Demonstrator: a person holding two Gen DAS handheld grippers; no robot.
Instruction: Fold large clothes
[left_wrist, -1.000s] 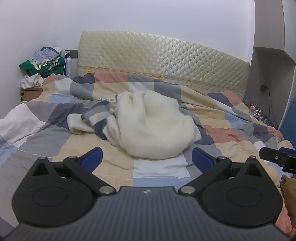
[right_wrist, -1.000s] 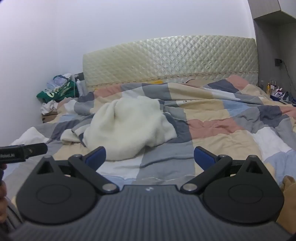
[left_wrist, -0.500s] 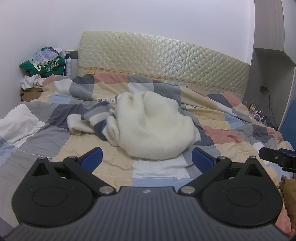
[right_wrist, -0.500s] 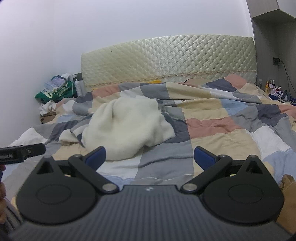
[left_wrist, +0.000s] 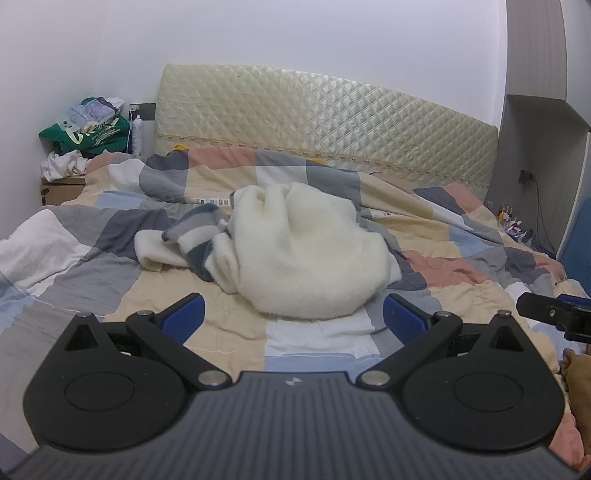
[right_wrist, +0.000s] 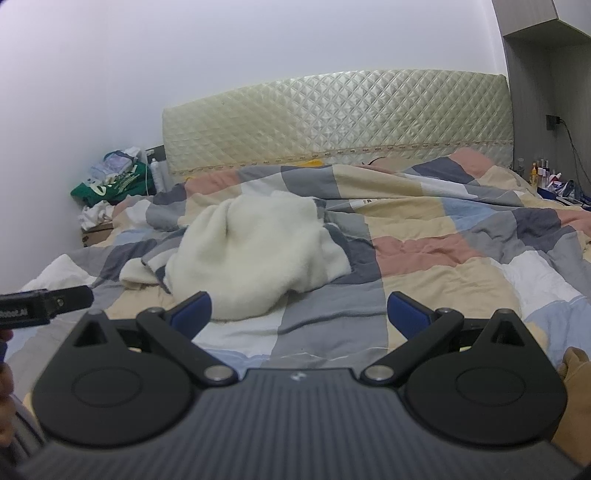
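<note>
Waiting over the bed, both grippers spread wide

Lying in a crumpled heap on the patchwork quilt of grey, beige, pink and pale blue squares is the fluffy cream fleece garment with grey and navy striped sleeves. It sits around the middle of the bed, ahead of both tools and untouched by either.

From the left wrist view, the left gripper has its jaws standing wide apart with nothing between them. The cream heap lies just beyond the blue pads, roughly centred in the gap, with its striped sleeve trailing off to the left. From the right wrist view, the right gripper is likewise spread wide and empty. Here the garment lies ahead and to the left, its near edge close beyond the left pad, while bare quilt fills the space in front of the right pad.

Behind the bed runs the padded cream quilted headboard, and a heap of green and white cloth sits on the bedside box in the far left corner.

Compared with a second ago, almost nothing has changed: the garment keeps the same shape and spot, and both sets of jaws hold the same width. The right view's framing has shifted only very slightly.
</note>
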